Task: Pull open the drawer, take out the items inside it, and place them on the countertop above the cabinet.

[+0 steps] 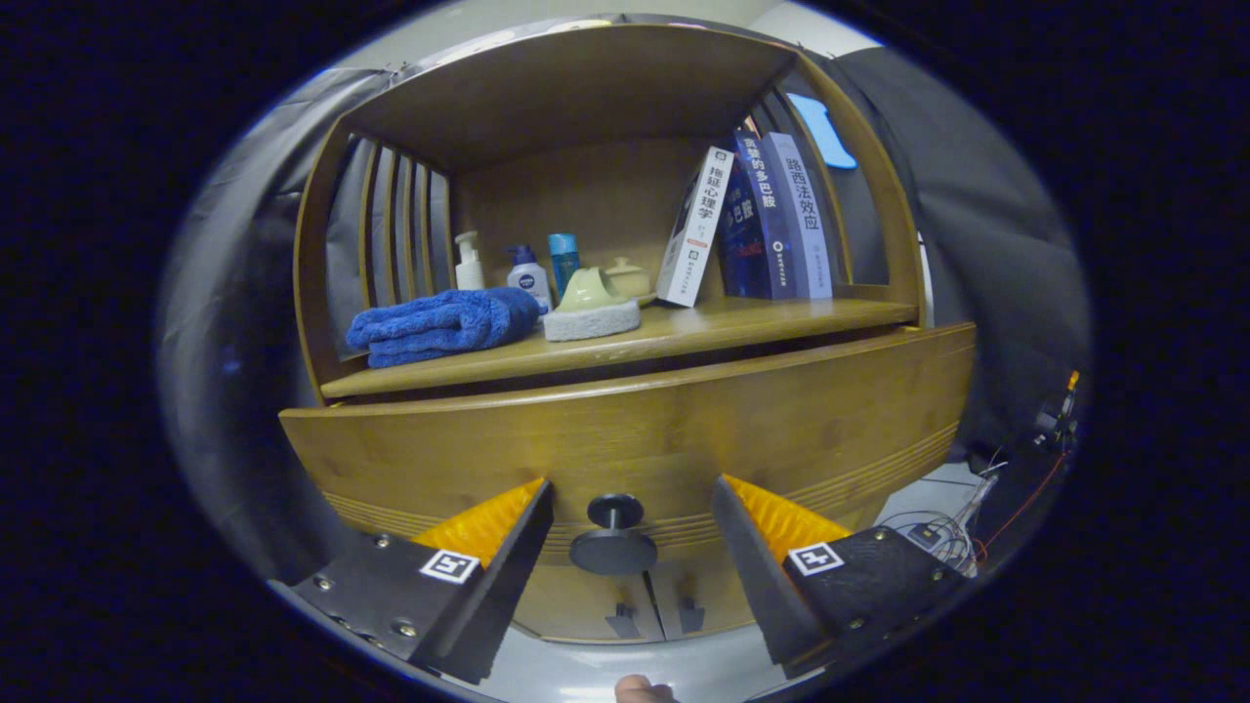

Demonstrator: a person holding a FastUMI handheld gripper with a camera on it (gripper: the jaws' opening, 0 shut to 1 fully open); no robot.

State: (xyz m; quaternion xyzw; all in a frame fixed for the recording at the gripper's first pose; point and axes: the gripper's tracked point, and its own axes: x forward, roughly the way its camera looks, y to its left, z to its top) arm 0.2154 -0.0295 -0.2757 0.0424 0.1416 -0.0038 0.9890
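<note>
Straddling the drawer knob (pixel 613 535), your gripper (pixel 633 508) has its fingers spread wide, one on each side and neither touching it. From between the fingers the knob sits at twelve o'clock, just ahead, low on the drawer front (pixel 625 430). That front stands slightly forward of the cabinet, with a dark gap under the countertop (pixel 742 327); whether it is truly ajar, I cannot tell.

Handling, as a judgement: the knob is a small hard disc on a short stem, likely smooth and slick. Close on the stem behind the disc so the disc acts as a stop. The wide wooden drawer will probably feel heavy and stiff; pull straight back.

On the countertop, a blue towel (pixel 444 324) lies at ten o'clock, a sponge (pixel 591 310) near twelve, books (pixel 752 220) at one.
</note>
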